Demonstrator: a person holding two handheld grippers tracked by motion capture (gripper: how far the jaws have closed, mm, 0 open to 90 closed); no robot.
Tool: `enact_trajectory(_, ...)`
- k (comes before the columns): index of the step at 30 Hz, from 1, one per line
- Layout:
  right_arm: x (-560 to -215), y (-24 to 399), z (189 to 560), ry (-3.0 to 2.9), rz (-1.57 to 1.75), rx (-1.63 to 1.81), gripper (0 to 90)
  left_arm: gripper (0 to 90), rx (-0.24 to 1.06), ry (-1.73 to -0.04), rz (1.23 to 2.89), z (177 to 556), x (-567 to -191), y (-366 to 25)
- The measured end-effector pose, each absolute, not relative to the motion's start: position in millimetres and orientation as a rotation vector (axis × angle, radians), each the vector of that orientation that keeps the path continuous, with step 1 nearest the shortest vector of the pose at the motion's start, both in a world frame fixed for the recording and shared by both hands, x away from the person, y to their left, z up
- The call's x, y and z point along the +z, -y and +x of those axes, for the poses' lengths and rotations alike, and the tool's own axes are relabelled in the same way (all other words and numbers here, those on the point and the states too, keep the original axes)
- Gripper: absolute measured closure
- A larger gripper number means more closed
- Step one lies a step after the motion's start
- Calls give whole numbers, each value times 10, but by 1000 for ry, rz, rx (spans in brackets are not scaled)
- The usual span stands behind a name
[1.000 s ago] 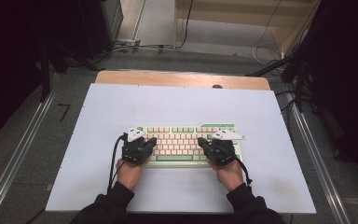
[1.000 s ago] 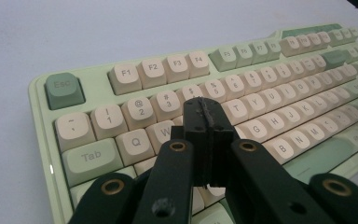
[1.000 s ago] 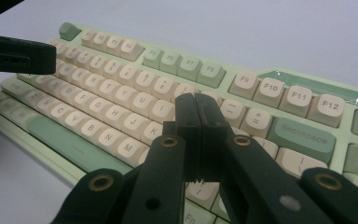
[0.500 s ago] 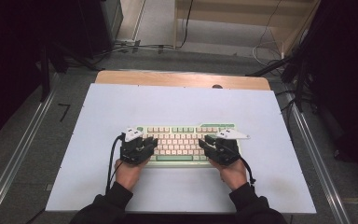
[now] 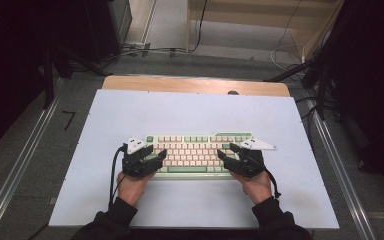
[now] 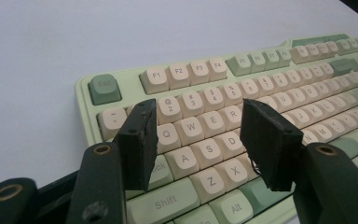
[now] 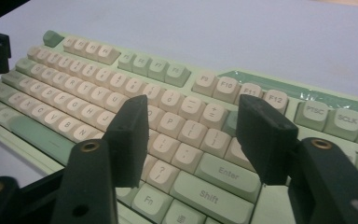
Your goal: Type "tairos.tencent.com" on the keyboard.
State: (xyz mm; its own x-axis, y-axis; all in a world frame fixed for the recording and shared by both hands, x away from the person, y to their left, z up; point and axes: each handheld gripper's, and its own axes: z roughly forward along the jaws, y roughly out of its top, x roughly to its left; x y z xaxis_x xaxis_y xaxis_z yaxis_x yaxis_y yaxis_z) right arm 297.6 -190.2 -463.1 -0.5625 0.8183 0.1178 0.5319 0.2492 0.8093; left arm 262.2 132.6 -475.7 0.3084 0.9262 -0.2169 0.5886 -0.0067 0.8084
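The left gripper [image 5: 152, 156] and the right gripper [image 5: 228, 155] are held with their jaws parted wide, having just been opening, and nothing is clamped between either pair. The green and cream keyboard [image 5: 195, 152] is seen lying flat directly beneath and ahead of both, its left end under the left gripper's jaws, which are poised over the Q, A and Z keys, and its right end under the right gripper's, near Enter and Shift; whether any pad rests on a keycap cannot quite be judged. The keyboard is set lengthwise on the pale table [image 5: 190, 110], near the person's edge.
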Motion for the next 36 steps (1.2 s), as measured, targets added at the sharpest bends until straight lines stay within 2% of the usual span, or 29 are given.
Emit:
enact_trajectory(5, -4618, 1979, 2966, -2184, 1261, 1214, 368, 390, 502, -1397, 1689, 2588, -4750, -1367)
enact_trajectory(11, -4610, 2095, 2931, -2160, 1268, 1217, 341, 345, 525, -1412, 1677, 2552, -4745, -1438)
enact_trajectory(36, -4599, 2675, 2829, -2045, 1379, 1198, 314, 330, 584, -1456, 1632, 2402, -4742, -1667)
